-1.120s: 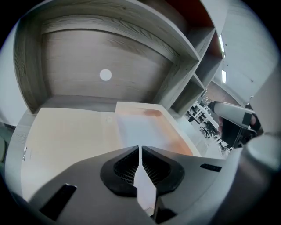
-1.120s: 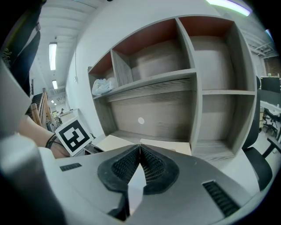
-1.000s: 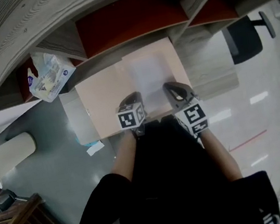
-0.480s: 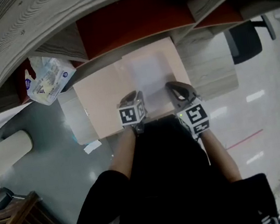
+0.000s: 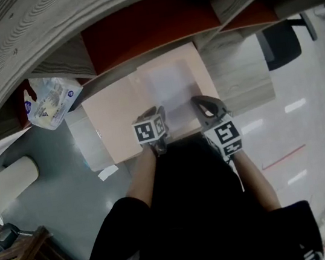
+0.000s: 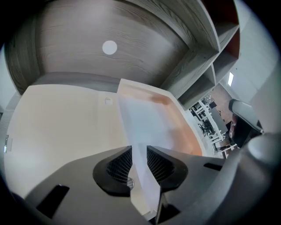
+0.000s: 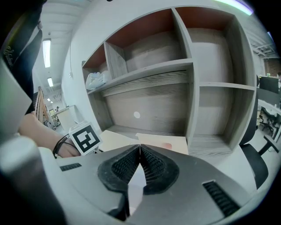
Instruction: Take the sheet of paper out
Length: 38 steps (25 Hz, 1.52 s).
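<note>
Ops: sheet of paper (image 5: 169,88), where is it?

Rig: flat on the beige board (image 5: 117,112), on the board's right half. Its near end reaches the board's near edge. Pale, slightly see-through.

Ops: left gripper (image 6: 139,160)?

Rig: at the board's near edge, over the sheet's near-left part, pointing steeply down. Jaws a narrow gap apart. A lifted strip of the sheet runs up between the pads (image 6: 118,165), but I see daylight either side, so no pinch.

Ops: right gripper (image 7: 139,151)?

Rig: also at the board's near edge, on the sheet's right side. Fingertips pressed together, white paper showing in the wedge behind them. Reads as clamped on the sheet.

Ops: both hands on the same end?

Rig: yes, side by side at the board's near edge, sheet between them.

Ops: surroundings?

Rig: shelf unit (image 7: 149,70) directly behind the board's far edge, grey wood with red back panels. Plastic bag (image 5: 48,101) past the board's far-left corner. Office chair (image 5: 283,43) well off the board's right side.
</note>
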Each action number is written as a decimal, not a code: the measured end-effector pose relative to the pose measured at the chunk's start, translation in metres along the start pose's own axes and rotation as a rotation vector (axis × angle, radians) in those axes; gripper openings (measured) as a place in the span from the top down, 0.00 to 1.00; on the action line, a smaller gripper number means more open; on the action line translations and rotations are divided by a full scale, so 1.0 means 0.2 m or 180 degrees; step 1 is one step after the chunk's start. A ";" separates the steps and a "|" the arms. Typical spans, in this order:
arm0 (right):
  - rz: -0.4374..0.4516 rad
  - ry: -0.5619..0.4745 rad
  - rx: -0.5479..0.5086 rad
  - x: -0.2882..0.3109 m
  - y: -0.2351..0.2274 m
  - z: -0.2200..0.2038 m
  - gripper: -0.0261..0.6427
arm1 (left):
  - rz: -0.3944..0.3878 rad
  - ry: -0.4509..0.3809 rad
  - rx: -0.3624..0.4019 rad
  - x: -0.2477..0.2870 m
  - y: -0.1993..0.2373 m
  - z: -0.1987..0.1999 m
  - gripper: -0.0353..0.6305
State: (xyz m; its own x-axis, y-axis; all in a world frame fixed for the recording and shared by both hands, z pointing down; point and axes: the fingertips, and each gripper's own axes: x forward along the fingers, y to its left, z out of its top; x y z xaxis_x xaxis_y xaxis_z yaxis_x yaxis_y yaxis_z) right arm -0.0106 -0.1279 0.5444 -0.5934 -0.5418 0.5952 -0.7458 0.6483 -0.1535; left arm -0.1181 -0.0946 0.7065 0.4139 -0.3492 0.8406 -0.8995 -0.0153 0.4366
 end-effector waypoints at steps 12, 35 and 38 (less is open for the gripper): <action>-0.0047 0.0009 0.0071 -0.03 -0.02 -0.02 0.94 | 0.0007 0.0116 -0.0097 0.05 0.03 -0.04 0.76; -0.0072 -0.0006 0.0143 -0.08 -0.05 -0.05 0.93 | 0.0398 0.0193 0.0345 0.10 0.07 -0.05 0.76; -0.0067 -0.0011 0.0140 -0.08 -0.05 -0.05 0.93 | 0.0475 0.0105 0.0484 0.09 0.07 0.00 0.77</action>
State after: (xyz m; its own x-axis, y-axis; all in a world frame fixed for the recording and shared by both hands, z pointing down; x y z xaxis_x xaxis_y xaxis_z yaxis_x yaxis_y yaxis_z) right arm 0.0097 -0.1205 0.5449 -0.5783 -0.5570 0.5960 -0.7707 0.6126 -0.1754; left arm -0.1227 -0.1008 0.7278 0.2765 -0.3275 0.9035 -0.9609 -0.1078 0.2550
